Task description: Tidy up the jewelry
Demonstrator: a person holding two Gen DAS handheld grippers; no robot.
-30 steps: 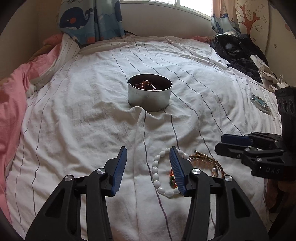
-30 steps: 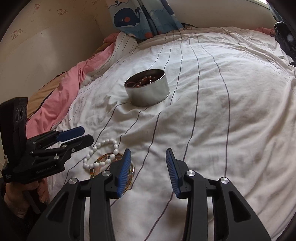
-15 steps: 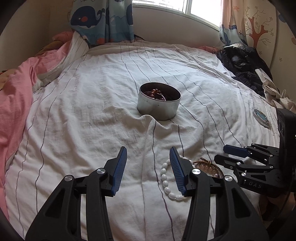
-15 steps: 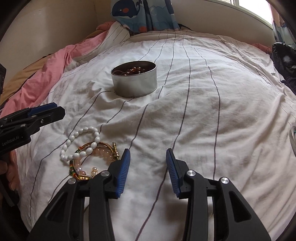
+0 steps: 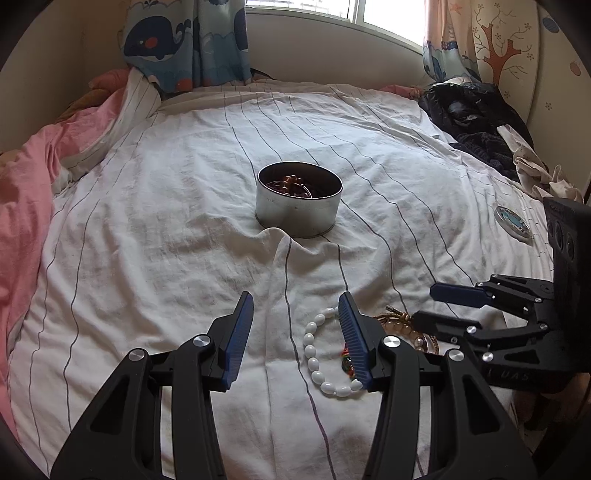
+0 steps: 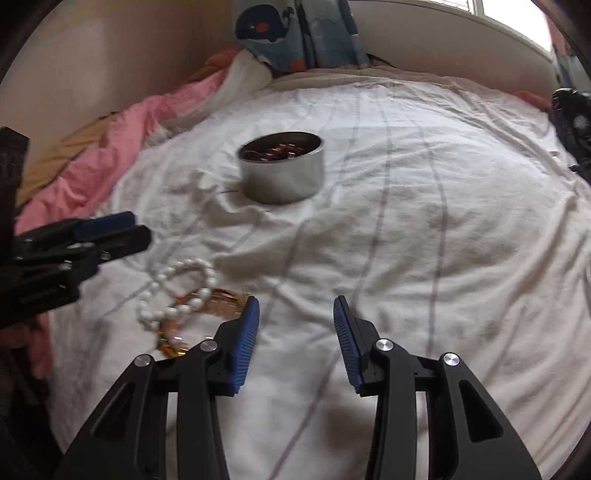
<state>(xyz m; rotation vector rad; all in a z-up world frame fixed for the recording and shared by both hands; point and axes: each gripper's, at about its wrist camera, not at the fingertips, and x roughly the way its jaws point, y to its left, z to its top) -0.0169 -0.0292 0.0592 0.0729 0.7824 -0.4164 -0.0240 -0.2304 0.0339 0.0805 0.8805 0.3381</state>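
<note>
Centrally, round metal tin [image 5: 297,212] on striped sheet [image 5: 166,221], reddish-brown beads [image 5: 291,182] inside

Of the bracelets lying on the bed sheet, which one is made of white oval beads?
The white oval-bead bracelet, the loop lying nearest the left gripper. The golden bangle and the small multicoloured bead bracelet beside it are not white.

My bed [image 5: 155,206] fills the room — white striped sheet, pink blanket [image 5: 26,192] bunched left. Far off, the bright window [image 5: 332,7] and whale curtain [image 5: 184,40] — dark clothes [image 5: 476,125] piled right.
</note>
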